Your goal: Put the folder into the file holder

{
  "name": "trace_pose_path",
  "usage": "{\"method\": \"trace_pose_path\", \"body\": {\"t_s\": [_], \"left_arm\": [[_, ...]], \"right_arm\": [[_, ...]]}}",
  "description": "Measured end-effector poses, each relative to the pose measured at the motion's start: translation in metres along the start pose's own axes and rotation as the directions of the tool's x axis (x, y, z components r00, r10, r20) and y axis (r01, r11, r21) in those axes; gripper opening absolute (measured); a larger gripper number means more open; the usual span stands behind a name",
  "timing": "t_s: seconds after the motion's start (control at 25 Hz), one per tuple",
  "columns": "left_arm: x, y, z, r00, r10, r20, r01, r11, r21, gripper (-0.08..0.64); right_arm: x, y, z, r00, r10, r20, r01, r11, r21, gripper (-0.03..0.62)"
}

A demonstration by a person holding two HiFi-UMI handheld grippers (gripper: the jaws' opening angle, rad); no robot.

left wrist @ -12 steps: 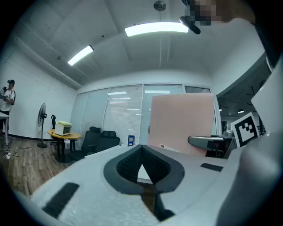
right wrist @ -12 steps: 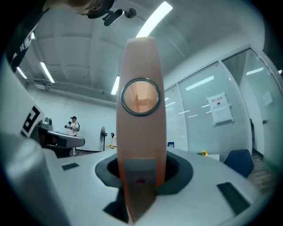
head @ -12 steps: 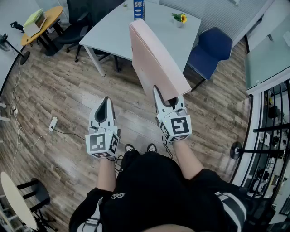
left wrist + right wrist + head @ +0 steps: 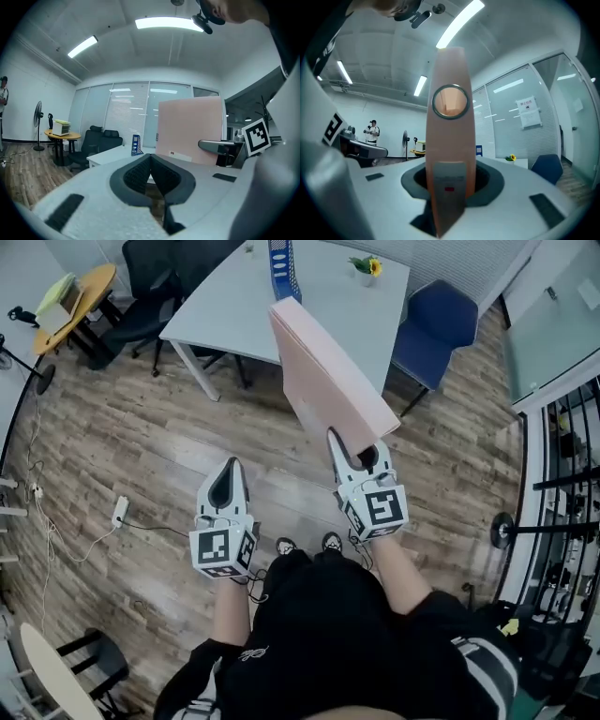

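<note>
— What's new?

— Left first: my left gripper [image 4: 230,470] hangs short of the table [image 4: 244,306], jaws together on nothing. My right gripper [image 4: 349,457] clamps the pink folder [image 4: 323,371] by its lower end. The table sits nearer than a half-second ago.

— And the file holder?

— The file holder [image 4: 282,268] stands on the table, beyond the folder's top. I judge I'm closing in; nothing is slotted yet.

White table [image 4: 239,307]: file holder [image 4: 281,268] at far edge, flowerpot [image 4: 367,268] far-right corner, tabletop between bare; blue chair [image 4: 433,326] blocks right side.
</note>
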State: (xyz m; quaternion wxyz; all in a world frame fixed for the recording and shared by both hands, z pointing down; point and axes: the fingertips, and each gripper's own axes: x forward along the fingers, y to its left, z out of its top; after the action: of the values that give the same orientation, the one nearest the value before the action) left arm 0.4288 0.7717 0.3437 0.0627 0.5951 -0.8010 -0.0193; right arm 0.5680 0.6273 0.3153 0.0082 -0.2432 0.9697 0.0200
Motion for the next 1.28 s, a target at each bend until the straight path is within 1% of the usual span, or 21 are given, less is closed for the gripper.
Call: {"method": "trace_pose_path", "body": {"t_s": [0.24, 0.44, 0.64, 0.72, 0.84, 0.92, 1.12, 1.28], "left_arm": [[-0.009, 0.035, 0.012, 0.999, -0.042, 0.026, 0.042, 0.999, -0.004, -0.002], [0.01, 0.058, 0.013, 0.997, -0.071, 0.017, 0.071, 0.997, 0.003, -0.002], [0.036, 0.081, 0.016, 0.999, -0.05, 0.02, 0.05, 0.999, 0.009, -0.002], [0.055, 0.096, 0.015, 0.999, -0.041, 0.022, 0.04, 0.999, 0.013, -0.002], [0.096, 0.122, 0.016, 0.999, -0.02, 0.029, 0.02, 1.0, 0.016, -0.002], [0.134, 0.135, 0.022, 0.999, -0.014, 0.03, 0.013, 1.0, 0.019, -0.002], [0.234, 0.143, 0.041, 0.999, -0.032, 0.03, 0.031, 0.999, 0.022, -0.002], [0.327, 0.154, 0.051, 0.999, -0.042, 0.007, 0.042, 0.999, 0.015, -0.002]], "right_arm": [[0.01, 0.027, 0.021, 0.999, -0.029, 0.042, 0.031, 0.999, -0.034, 0.13], [0.041, 0.034, 0.018, 0.999, -0.038, 0.039, 0.039, 0.999, -0.023, 0.13], [0.075, 0.026, 0.018, 0.998, -0.029, 0.062, 0.029, 1.0, -0.005, 0.13], [0.098, 0.021, 0.015, 0.997, -0.025, 0.073, 0.025, 1.0, -0.002, 0.13], [0.147, 0.006, 0.008, 0.996, -0.008, 0.084, 0.008, 1.0, -0.003, 0.13], [0.184, -0.011, 0.008, 0.996, 0.002, 0.089, -0.002, 1.0, -0.002, 0.13], [0.262, -0.067, 0.012, 0.996, 0.002, 0.09, -0.002, 1.0, -0.003, 0.13], [0.337, -0.123, 0.013, 0.997, 0.0, 0.079, 0.0, 1.0, 0.003, 0.13]]}}
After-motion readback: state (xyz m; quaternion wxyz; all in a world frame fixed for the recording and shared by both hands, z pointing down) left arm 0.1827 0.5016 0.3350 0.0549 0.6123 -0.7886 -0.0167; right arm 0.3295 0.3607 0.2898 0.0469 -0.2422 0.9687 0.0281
